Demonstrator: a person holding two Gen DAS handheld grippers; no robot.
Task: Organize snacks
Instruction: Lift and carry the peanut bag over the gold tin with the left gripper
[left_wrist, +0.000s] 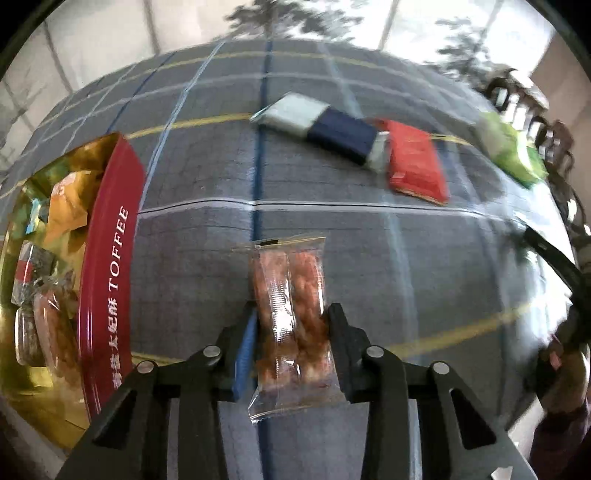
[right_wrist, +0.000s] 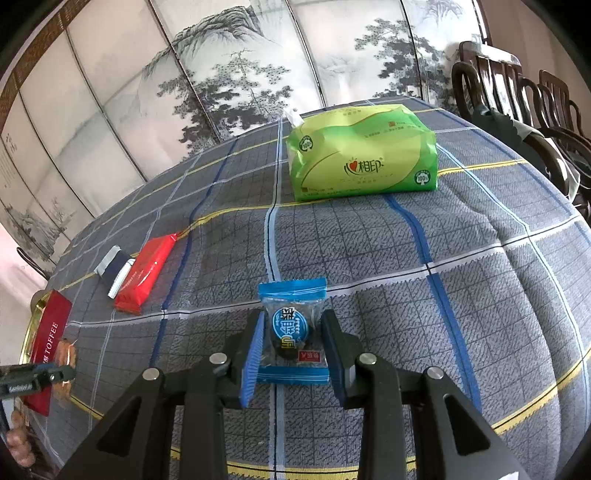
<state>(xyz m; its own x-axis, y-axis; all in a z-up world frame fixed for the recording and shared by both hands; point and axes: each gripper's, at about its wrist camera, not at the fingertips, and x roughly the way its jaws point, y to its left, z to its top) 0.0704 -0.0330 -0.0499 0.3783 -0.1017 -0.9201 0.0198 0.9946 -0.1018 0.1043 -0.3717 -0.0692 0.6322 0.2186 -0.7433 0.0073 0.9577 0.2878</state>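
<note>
Clear snack packet (left_wrist: 291, 317) lengthwise in clamped left jaws; right jaws pinch blue candy (right_wrist: 291, 332)

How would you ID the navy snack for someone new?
On the plaid tablecloth, find the green tissue pack, then look left to the two flat packets lying together. The navy packet touches the red packet, on its far side; it's dark blue with silvery-white ends.

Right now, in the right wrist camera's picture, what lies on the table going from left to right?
Red TOFFEE tin → navy-and-white packet → red packet → blue-wrapped candy between the right gripper's fingers → green tissue pack.
</note>
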